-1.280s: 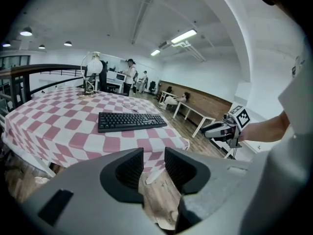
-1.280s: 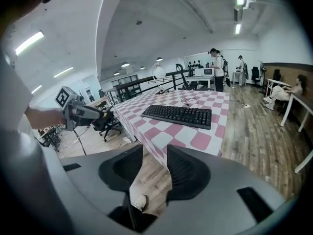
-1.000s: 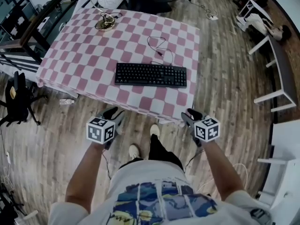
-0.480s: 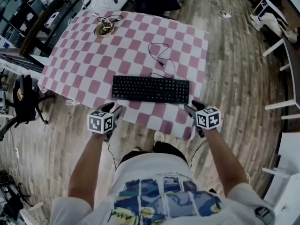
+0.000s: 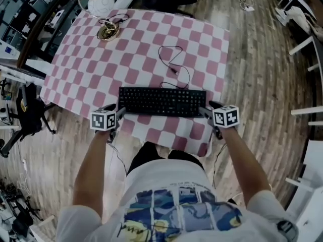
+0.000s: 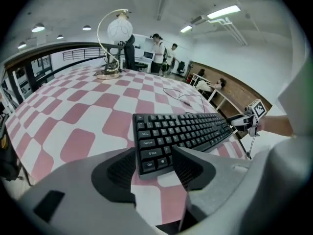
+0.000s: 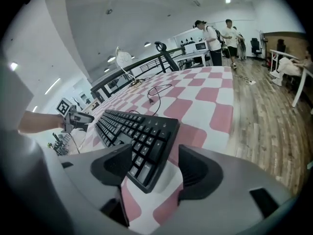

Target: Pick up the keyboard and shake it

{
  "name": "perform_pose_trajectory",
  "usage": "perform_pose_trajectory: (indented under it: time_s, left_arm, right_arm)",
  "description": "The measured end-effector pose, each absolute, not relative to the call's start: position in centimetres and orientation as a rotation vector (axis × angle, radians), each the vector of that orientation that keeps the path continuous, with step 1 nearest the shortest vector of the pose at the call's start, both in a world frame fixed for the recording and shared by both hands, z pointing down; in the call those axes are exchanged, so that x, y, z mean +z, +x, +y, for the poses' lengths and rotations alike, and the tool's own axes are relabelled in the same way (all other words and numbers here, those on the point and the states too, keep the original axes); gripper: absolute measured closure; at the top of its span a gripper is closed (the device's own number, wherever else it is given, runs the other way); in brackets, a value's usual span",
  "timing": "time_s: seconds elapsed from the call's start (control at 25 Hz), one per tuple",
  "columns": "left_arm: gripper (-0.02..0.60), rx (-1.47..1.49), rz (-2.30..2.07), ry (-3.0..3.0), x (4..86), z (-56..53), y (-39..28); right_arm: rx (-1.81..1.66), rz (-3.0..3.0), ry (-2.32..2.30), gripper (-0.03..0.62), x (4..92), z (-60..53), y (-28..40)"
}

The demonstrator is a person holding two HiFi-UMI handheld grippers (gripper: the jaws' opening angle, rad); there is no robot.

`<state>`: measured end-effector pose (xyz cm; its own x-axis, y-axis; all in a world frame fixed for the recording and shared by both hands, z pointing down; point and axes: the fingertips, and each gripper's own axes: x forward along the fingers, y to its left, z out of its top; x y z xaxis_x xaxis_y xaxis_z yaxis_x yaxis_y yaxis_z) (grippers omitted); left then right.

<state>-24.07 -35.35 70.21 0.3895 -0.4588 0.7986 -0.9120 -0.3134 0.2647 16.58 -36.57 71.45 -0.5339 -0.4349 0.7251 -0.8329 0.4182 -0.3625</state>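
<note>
A black keyboard (image 5: 162,102) lies flat near the front edge of the pink-and-white checked table (image 5: 81,69), and its cable (image 5: 174,64) curls away behind it. My left gripper (image 5: 118,116) is at the keyboard's left end and my right gripper (image 5: 207,114) at its right end. In the left gripper view the keyboard's left end (image 6: 154,153) sits between that gripper's (image 6: 155,166) jaws, which have just been opening. In the right gripper view the keyboard's right end (image 7: 149,146) lies between the jaws of that gripper (image 7: 154,168), also just opened wider. Neither gripper's pads press on the keyboard.
A lamp with a white globe (image 5: 101,4) and a brass base (image 5: 107,30) stands at the table's far left corner. A black bag (image 5: 28,112) sits on the wood floor at the left. White benches (image 5: 308,44) stand at the right. People (image 7: 215,33) stand in the background.
Both grippers have moved forward and down from in front of the table to the two ends of the keyboard. Their jaws stand wider apart. The keyboard has not moved.
</note>
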Motion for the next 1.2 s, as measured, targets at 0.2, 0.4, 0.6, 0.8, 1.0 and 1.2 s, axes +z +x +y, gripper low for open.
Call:
perform_pose_trajectory:
  time_s: [0.2, 0.4, 0.6, 0.8, 1.0, 1.2]
  left_arm:
    - [0.343, 0.792, -1.118, 1.908, 72.1, -37.7, -24.0]
    - [0.321, 0.773, -1.054, 1.911, 72.9, -39.2, -23.7]
    - [0.293, 0.726, -0.982, 1.894, 73.8, -39.4, -23.1]
    - [0.290, 0.699, -0.959, 1.868, 74.2, -39.6, -22.9]
    - [0.290, 0.684, -1.011, 1.848, 74.1, -39.3, -23.2]
    - [0.292, 0.664, -1.042, 1.859, 73.2, -39.2, -22.9]
  right_arm:
    - [1.030, -2.112, 1.043, 0.286, 72.3, -37.8, 15.9]
    - [1.068, -2.073, 1.024, 0.265, 73.3, -38.0, 15.1]
    - [1.077, -2.053, 1.024, 0.258, 74.0, -37.8, 14.6]
    - [1.070, -2.047, 1.033, 0.273, 74.0, -38.0, 14.2]
    - [1.061, -2.027, 1.055, 0.282, 74.1, -37.6, 14.1]
    - [1.003, -2.033, 1.054, 0.287, 73.2, -37.7, 14.5]
